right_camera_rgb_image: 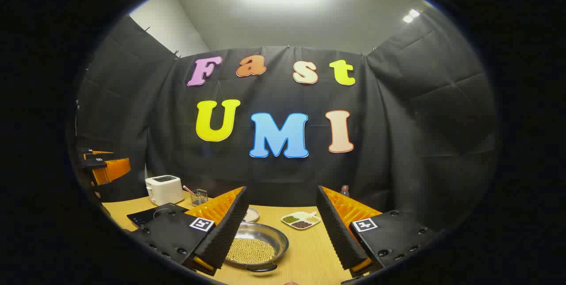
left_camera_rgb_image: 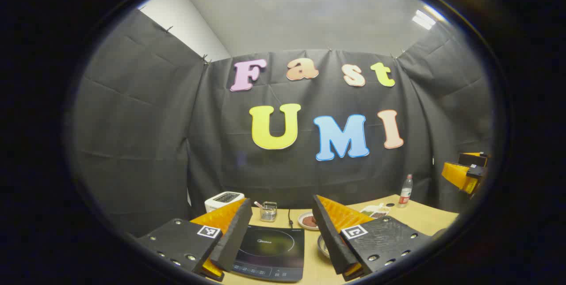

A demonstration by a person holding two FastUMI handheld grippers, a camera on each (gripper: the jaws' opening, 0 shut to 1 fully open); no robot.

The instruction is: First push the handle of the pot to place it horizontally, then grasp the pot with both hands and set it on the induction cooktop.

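One pot (right_camera_rgb_image: 256, 246) sits on the wooden table (right_camera_rgb_image: 309, 254), a shallow metal pan with a layer of pale beans, its dark handle at the near rim — right between the spread fingers of the right gripper (right_camera_rgb_image: 283, 236), untouched. Beyond it, a divided dish (right_camera_rgb_image: 301, 220) holds green, dark and pale grains. Over at the left gripper (left_camera_rgb_image: 281, 236), jaws wide too, holding nothing — the induction cooktop (left_camera_rgb_image: 270, 252) lies just below, a white toaster (left_camera_rgb_image: 223, 200) and a small clear holder (left_camera_rgb_image: 268, 211) behind.

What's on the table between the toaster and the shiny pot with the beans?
In the right gripper view, the induction cooktop and a small wire basket lie between the toaster and the pot.
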